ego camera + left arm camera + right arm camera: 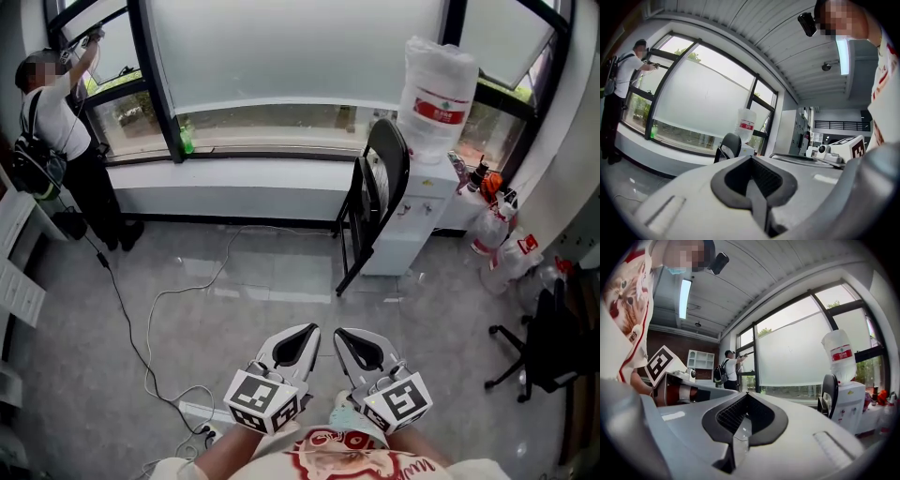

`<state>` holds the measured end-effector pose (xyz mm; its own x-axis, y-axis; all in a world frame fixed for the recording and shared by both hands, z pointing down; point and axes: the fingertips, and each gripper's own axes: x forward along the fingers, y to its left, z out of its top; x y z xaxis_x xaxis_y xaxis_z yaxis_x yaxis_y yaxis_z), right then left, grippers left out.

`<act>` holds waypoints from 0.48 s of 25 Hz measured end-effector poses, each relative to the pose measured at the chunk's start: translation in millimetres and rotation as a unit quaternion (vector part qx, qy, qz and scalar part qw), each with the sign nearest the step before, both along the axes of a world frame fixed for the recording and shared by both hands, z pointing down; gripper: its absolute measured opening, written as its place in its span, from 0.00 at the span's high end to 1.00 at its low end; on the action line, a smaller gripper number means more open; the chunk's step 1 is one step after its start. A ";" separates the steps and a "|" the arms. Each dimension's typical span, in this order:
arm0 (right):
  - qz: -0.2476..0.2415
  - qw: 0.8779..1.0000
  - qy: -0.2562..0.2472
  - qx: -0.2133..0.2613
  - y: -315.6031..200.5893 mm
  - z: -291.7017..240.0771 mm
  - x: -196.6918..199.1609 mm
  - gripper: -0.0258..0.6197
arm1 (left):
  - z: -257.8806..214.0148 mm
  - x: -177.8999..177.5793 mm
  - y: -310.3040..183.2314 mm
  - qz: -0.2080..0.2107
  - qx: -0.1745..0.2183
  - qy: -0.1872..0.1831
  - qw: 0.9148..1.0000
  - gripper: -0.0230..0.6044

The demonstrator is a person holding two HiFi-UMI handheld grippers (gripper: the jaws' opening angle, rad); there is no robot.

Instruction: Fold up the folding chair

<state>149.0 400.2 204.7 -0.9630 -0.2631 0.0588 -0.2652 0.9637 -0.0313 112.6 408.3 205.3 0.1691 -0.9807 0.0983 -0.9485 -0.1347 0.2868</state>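
Note:
The black folding chair [377,192] stands by the window wall, thin and upright, its seat close against its back, leaning on the side of a white water dispenser [412,211]. It is small in the left gripper view [729,146] and in the right gripper view [828,397]. Both grippers are held close to my body, far from the chair. My left gripper [305,333] is shut with nothing in it, its jaws meeting in its own view [751,164]. My right gripper [345,336] is likewise shut and empty [746,401].
A big water bottle [437,94] tops the dispenser. A person [56,131] works at the window on the far left. A cable [150,319] runs across the grey floor to a power strip [204,433]. A black office chair [548,342] and plastic bottles [506,239] stand at the right.

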 end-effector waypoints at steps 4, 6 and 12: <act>0.015 1.000 -0.004 0.006 22.9 -5.5 -3.6 0.92 | 2.2 5.7 16.9 0.025 -0.002 -0.001 1.000 0.96; 0.021 1.000 -0.012 0.005 29.8 -8.3 -1.4 0.92 | 4.2 9.1 18.7 0.032 -0.003 0.001 0.999 0.96; 0.007 1.000 -0.002 -0.002 41.0 -0.7 8.0 0.92 | 5.2 15.0 32.2 0.012 0.000 0.008 1.000 0.96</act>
<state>157.0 441.2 203.9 -0.9594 -0.2765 0.0566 -0.2787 0.9597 -0.0359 127.5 440.5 210.4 0.1945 -0.9762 0.0959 -0.9405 -0.1578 0.3011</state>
